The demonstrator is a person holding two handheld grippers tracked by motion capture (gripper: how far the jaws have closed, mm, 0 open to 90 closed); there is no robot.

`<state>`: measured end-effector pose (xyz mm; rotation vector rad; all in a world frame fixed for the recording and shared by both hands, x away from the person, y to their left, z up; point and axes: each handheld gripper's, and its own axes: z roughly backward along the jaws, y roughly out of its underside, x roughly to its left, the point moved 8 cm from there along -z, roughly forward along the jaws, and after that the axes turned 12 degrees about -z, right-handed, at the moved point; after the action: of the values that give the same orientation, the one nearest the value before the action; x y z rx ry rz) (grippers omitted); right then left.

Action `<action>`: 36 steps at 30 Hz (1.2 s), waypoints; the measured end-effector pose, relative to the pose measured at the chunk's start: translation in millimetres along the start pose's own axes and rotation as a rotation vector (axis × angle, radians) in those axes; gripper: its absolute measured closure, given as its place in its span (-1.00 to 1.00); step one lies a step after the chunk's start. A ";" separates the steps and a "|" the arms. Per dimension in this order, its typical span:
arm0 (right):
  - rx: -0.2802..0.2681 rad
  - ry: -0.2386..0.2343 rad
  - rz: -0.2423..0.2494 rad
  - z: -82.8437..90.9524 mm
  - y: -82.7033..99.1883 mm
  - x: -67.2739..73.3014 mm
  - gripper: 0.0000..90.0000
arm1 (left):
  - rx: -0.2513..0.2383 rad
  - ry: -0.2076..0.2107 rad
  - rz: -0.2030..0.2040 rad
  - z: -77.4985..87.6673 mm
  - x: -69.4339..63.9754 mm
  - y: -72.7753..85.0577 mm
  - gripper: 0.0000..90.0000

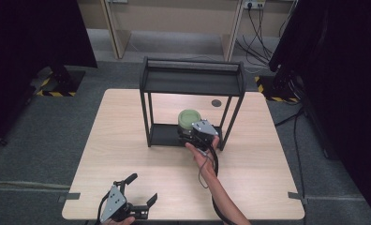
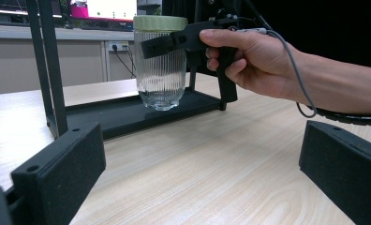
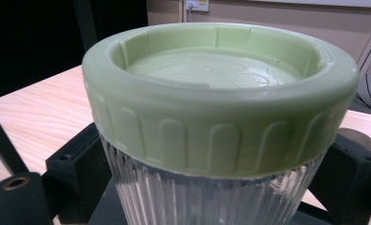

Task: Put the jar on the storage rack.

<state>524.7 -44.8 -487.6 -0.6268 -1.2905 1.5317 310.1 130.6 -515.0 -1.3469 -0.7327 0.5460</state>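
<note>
- My left gripper [image 1: 136, 191] sits at about seven o'clock on the table [image 1: 127, 150], near its front edge, its jaws spread wide with only bare wood between them (the left gripper view shows both black pads far apart at the bottom corners).
- From that gripper, the rack [image 1: 193, 101] stands toward one o'clock, a black two-level frame at the middle-back of the tabletop.
- The jar [image 2: 160, 63], ribbed clear glass with a pale green lid [image 3: 218, 93], is at the rack's lower shelf [image 2: 122, 115]; in the left gripper view its base appears just clear of the shelf, though I cannot tell for sure whether it touches.
- My right gripper [image 1: 193, 132] is at the front of that shelf, roughly at the table's centre, my right hand [image 2: 249, 61] wrapped around its handle.
- Its jaws pinch the jar on the glass just under the lid (in the right gripper view one black pad sits on each side of the ribbed wall).
- The jar stands upright, lid on.
- A small dark disc [image 1: 216, 102] lies in the tabletop at about two o'clock from the jar, behind the rack.
</note>
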 end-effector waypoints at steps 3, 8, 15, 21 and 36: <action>0.002 0.005 -0.003 -2.4 -0.2 -0.8 -0.74 | 0.000 0.000 0.000 0.1 -0.1 0.0 -1.00; 0.004 0.007 0.002 -6.0 -1.4 -0.4 -0.74 | 0.000 0.000 -0.001 0.1 0.0 -0.1 -1.00; 0.007 0.015 0.002 -9.6 0.2 -0.3 -0.74 | -0.001 0.000 -0.002 0.3 0.2 -0.3 -1.00; 0.002 0.011 -0.012 -10.4 3.4 -2.1 -0.74 | 0.000 0.000 -0.001 0.2 0.2 -0.2 -1.00; 0.002 -0.023 -0.061 0.1 2.3 -5.5 -0.96 | 0.000 0.000 -0.003 -0.3 -0.5 0.0 -1.00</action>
<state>525.9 -49.7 -490.9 -0.5647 -1.3136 1.4946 310.0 130.0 -515.2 -1.3456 -0.7339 0.5438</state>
